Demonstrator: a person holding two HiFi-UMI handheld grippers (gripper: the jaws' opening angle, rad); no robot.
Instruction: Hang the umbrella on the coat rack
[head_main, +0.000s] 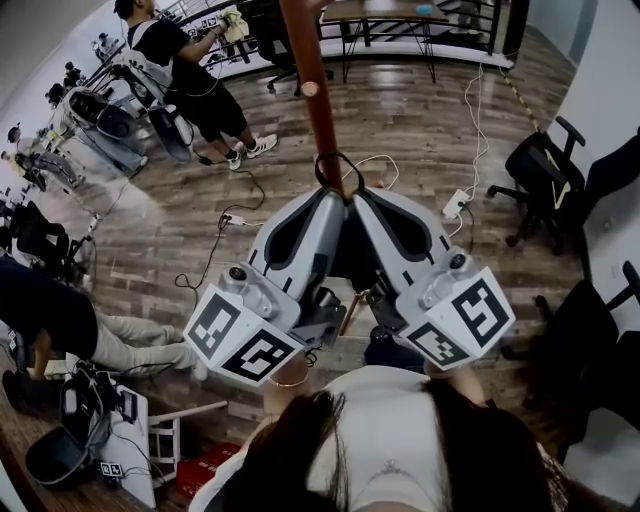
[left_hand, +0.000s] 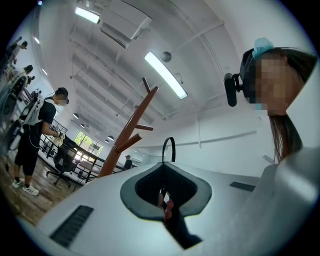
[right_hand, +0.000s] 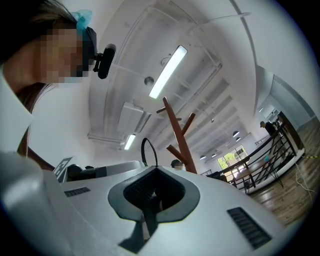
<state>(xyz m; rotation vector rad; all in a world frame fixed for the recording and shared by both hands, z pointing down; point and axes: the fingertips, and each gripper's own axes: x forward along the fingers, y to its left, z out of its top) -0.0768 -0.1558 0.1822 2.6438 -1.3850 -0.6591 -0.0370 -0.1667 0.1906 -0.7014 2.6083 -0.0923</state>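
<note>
Umbrella loop (head_main: 340, 170), pinched tight by my left tool (left_hand: 163, 167) and right tool (right_hand: 151, 172), could slide past the coat rack (head_main: 312, 90) if I tilt.

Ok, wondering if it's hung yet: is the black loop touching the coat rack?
Apart. Left gripper view shows bare wall between the black loop and the coat rack.

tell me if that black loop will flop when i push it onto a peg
Probably not: the strap loop holds an open arch above the left gripper and right gripper, both shut on it. Thin, so it may twist against the coat rack.
</note>
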